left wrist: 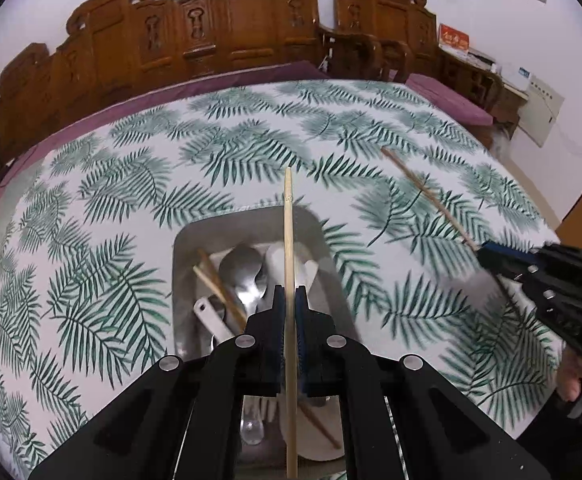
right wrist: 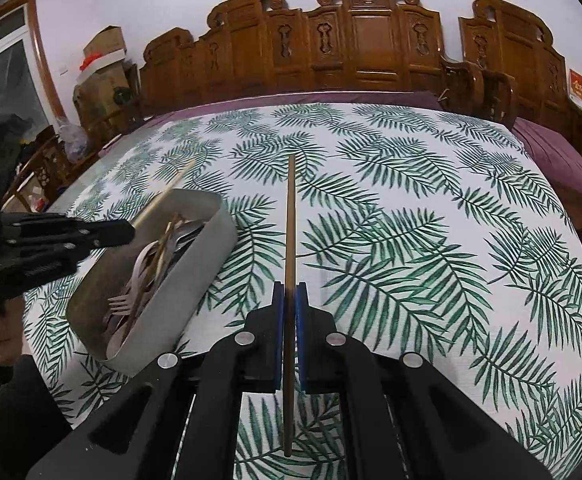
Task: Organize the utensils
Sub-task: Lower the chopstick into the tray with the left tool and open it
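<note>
A metal tray (left wrist: 183, 280) on the leaf-print tablecloth holds several spoons, a fork, white utensils and chopsticks. My left gripper (left wrist: 289, 292) is shut on a pale wooden chopstick (left wrist: 289, 240) and holds it above the tray. My right gripper (right wrist: 289, 288) is shut on a darker chopstick (right wrist: 291, 220), held over the cloth to the right of the tray (right wrist: 195, 264). The right gripper also shows in the left wrist view (left wrist: 487, 250) with its chopstick (left wrist: 423, 190). The left gripper shows in the right wrist view (right wrist: 127, 230) with its chopstick (right wrist: 167, 194).
The table (right wrist: 411, 200) carries a green fern-pattern cloth. Carved wooden chairs (right wrist: 363, 48) and purple cushions (right wrist: 563, 160) stand behind it. Cardboard boxes (right wrist: 103, 76) sit at the back left. The table's right edge (left wrist: 547, 216) lies near the right gripper.
</note>
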`<state>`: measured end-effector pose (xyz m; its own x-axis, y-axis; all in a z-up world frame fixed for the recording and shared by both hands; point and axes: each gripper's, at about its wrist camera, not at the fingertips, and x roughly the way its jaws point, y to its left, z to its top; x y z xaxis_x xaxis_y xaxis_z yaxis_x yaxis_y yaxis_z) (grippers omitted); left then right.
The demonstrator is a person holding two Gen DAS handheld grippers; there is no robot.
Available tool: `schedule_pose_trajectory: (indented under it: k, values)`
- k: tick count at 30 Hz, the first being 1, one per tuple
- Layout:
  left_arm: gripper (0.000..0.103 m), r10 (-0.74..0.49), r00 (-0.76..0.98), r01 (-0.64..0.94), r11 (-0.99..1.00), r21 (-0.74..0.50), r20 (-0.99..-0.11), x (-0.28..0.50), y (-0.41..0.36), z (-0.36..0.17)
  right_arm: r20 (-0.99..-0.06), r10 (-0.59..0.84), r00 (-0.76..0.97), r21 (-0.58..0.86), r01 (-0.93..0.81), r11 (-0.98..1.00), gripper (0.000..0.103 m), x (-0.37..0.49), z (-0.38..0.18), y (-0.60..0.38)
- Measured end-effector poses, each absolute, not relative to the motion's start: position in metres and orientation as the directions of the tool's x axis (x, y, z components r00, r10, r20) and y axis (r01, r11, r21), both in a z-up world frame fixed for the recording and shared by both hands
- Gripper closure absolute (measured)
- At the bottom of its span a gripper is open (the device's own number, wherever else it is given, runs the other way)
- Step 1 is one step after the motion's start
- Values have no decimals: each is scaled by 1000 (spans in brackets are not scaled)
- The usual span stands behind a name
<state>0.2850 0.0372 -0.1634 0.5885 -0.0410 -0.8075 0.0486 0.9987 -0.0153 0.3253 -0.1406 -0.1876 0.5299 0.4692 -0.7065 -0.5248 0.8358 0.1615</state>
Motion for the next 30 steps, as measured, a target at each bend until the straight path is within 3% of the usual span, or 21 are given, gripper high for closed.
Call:
schedule_pose_trajectory:
  k: [14,27,30]
  values:
    - [99,-31,537,17,1000,-25,-843,287,52,-194,-702,484,523,160,-546,822,96,318,-183,-131]
    - [96,-49,584,-5,998,-64,-810,256,64,-169,-691,515,507,167,-581,797,96,310,-161,-104]
    - [90,-48,596,-13,998,-69,-801,247,69,-162,-686,524,504,170,-590,790,96,309,-158,-93]
